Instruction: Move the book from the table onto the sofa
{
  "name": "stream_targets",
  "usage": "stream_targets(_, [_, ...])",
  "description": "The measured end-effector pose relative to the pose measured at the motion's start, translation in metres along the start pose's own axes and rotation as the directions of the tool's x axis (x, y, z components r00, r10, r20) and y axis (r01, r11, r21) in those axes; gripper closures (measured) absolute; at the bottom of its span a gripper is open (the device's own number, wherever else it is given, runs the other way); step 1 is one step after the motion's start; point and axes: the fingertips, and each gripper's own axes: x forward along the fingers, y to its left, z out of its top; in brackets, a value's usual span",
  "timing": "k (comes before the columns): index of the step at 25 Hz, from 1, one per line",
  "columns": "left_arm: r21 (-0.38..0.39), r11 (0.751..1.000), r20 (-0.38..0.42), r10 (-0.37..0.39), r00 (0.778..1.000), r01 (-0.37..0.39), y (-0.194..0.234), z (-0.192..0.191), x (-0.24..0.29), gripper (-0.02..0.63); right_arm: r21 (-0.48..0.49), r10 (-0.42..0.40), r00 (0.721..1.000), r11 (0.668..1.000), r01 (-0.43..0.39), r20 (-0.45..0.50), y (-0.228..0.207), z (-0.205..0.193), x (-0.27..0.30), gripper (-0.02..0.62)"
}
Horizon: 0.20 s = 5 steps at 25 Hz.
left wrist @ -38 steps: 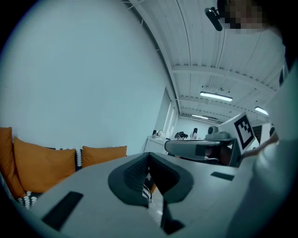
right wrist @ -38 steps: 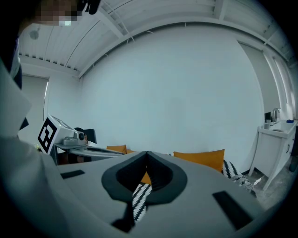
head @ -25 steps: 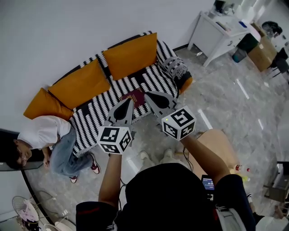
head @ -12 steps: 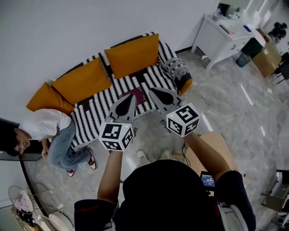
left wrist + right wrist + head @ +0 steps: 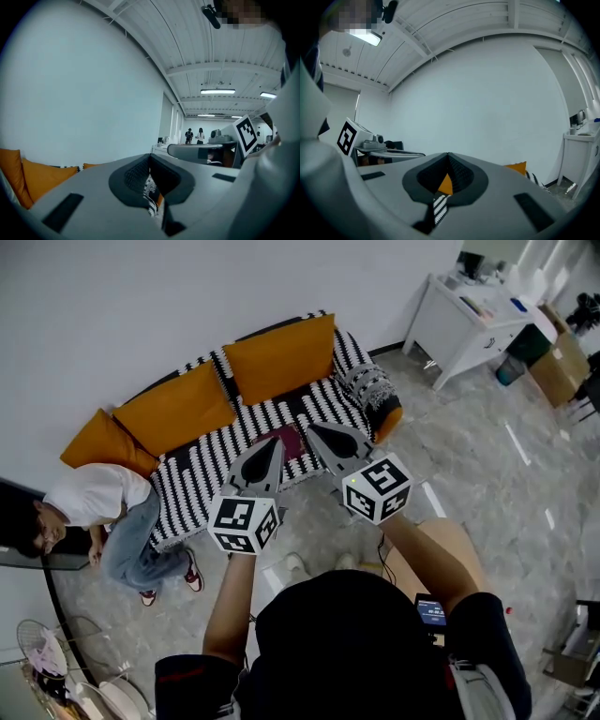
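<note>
A dark red book [image 5: 291, 441] lies flat on the seat of the black-and-white striped sofa [image 5: 206, 470], below the orange cushions [image 5: 279, 356]. Both grippers hang side by side in the air in front of the sofa, pointing level at it. My left gripper [image 5: 275, 442] is shut and empty, its tip overlapping the book's left edge in the head view. To the book's right my right gripper [image 5: 312, 429] is also shut with nothing in it. In the left gripper view the left gripper [image 5: 150, 157] shows closed jaws, and in the right gripper view the right gripper [image 5: 448, 155] does too.
A person [image 5: 98, 517] sits on the floor against the sofa's left end. A white desk [image 5: 473, 320] and a cardboard box [image 5: 565, 351] stand at the far right. A tan round table [image 5: 450, 545] is just right of me. A fan [image 5: 42, 662] stands at the lower left.
Both shut grippers rose a little together in front of the sofa, then held still. The book has stayed where it lies on the seat.
</note>
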Motion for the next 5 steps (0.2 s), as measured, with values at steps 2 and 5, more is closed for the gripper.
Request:
stream_targets(2, [0.006, 1.0, -0.002, 0.002, 1.0, -0.002, -0.001, 0.0, 0.0004, 0.589, 0.0, 0.0, 1.0, 1.0, 0.0, 0.008, -0.0011, 0.0034, -0.0005, 0.58])
stream_targets(5, [0.006, 1.0, -0.003, 0.0, 1.0, 0.0, -0.0029, -0.0005, 0.0014, 0.589, 0.001, -0.002, 1.0, 1.0, 0.002, 0.016, -0.0029, 0.0065, -0.0016, 0.58])
